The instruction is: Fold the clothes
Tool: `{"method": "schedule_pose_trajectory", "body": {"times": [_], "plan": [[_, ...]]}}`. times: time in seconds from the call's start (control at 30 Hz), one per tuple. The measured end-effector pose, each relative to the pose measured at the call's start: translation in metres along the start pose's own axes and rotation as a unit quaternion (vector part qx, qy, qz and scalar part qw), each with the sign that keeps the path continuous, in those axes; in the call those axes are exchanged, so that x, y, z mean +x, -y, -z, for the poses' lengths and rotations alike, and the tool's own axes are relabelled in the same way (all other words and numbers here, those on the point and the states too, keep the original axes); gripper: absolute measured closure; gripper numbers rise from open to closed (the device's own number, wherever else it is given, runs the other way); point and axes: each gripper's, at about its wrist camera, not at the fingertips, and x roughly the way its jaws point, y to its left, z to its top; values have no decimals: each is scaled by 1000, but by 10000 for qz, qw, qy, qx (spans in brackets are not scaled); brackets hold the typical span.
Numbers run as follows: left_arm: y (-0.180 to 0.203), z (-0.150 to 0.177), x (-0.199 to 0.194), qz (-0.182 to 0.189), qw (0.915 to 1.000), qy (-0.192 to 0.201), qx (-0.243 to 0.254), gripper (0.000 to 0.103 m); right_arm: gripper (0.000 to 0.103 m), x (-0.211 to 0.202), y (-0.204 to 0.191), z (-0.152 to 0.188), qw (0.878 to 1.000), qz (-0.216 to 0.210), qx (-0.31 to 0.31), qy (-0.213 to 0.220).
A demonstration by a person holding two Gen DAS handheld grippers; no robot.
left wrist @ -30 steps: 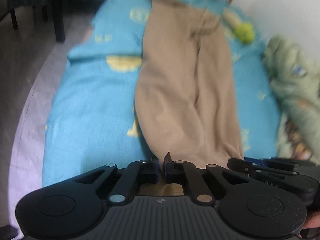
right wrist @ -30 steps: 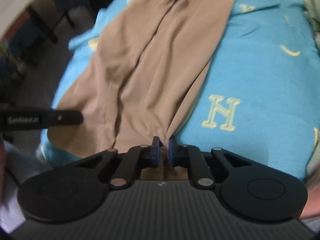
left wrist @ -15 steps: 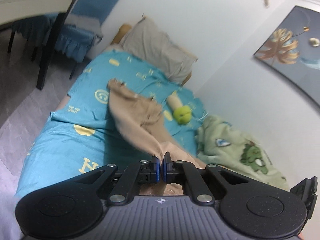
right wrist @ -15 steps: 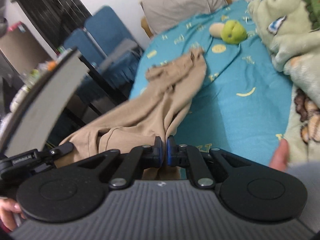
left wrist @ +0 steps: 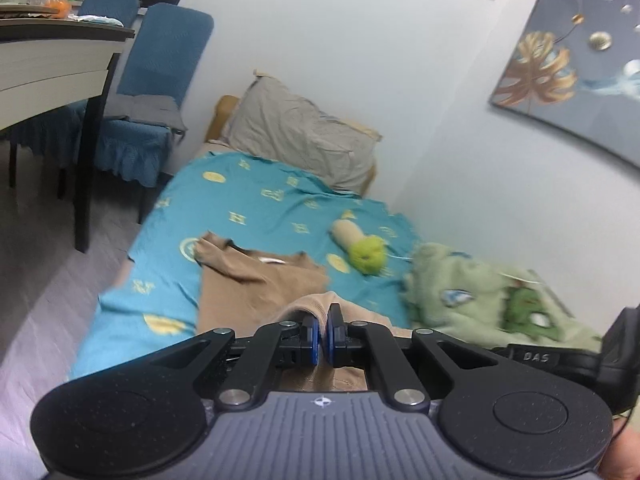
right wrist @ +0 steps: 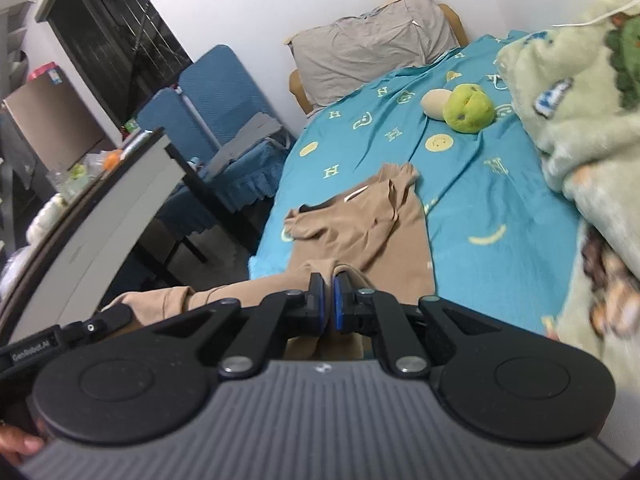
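In the left wrist view, a table [left wrist: 48, 60] fills the upper left of the frame with blue-covered chairs [left wrist: 160, 92] just behind it. Toward the middle, a grey pillow [left wrist: 304, 140] lies at the head of the bed, whose teal sheet [left wrist: 248, 208] carries yellow letters and smiley faces. The tan trousers [left wrist: 260, 284] lie along the sheet at lower centre, waistband end flat on the bed and the near end raised to the left gripper [left wrist: 323, 334], whose blue pads are pinched together on a fold of the tan cloth. Right of that sit a green plush toy [left wrist: 368, 254], then a pale green blanket [left wrist: 480, 300], with a framed picture [left wrist: 568, 64] on the wall at upper right. In the right wrist view, the table edge [right wrist: 100, 216] runs down the left side, the chairs [right wrist: 216, 100] behind it. The trousers [right wrist: 360, 224] sit at centre, their hem end lifted into the right gripper [right wrist: 329, 304], its pads likewise clamped on the fabric. The plush toy [right wrist: 468, 108] lies upper right of centre and the blanket [right wrist: 580, 120] is heaped along the right edge.
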Motion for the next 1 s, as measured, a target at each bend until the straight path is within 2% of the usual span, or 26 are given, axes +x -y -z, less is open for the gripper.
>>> {"method": "schedule_pose_trajectory", "body": {"times": [0.13, 0.27, 0.43, 0.53, 0.63, 0.87, 0.9, 0.97, 1.0], "plan": [[-21, -13, 75, -336, 9994, -67, 58, 97, 94, 63, 6, -22, 9995, 190, -158, -170], [-51, -12, 154, -684, 9969, -319, 225, 96, 94, 130, 20, -35, 9981, 422, -236, -376], [-92, 5, 237, -953, 9910, -743, 571, 94, 94, 202, 41, -33, 9946, 750, -332, -641], [-117, 18, 271, -960, 9893, -1048, 338, 91, 93, 242, 53, -21, 9890, 1076, -480, -898], [-128, 26, 294, -999, 9847, -1350, 461, 86, 92, 274, 57, -8, 9812, 1385, -463, -1262], [-122, 30, 300, -1023, 9829, -1340, 744, 86, 91, 281, 50, -6, 9776, 1565, -605, -1272], [-120, 29, 299, -1044, 9823, -1322, 816, 82, 91, 280, 49, -6, 9773, 1578, -641, -1259], [-114, 28, 295, -1097, 9815, -1278, 908, 66, 91, 279, 47, -6, 9778, 1601, -621, -1204], [-111, 26, 292, -1120, 9813, -1253, 942, 52, 91, 278, 48, -7, 9789, 1579, -531, -1181]]}}
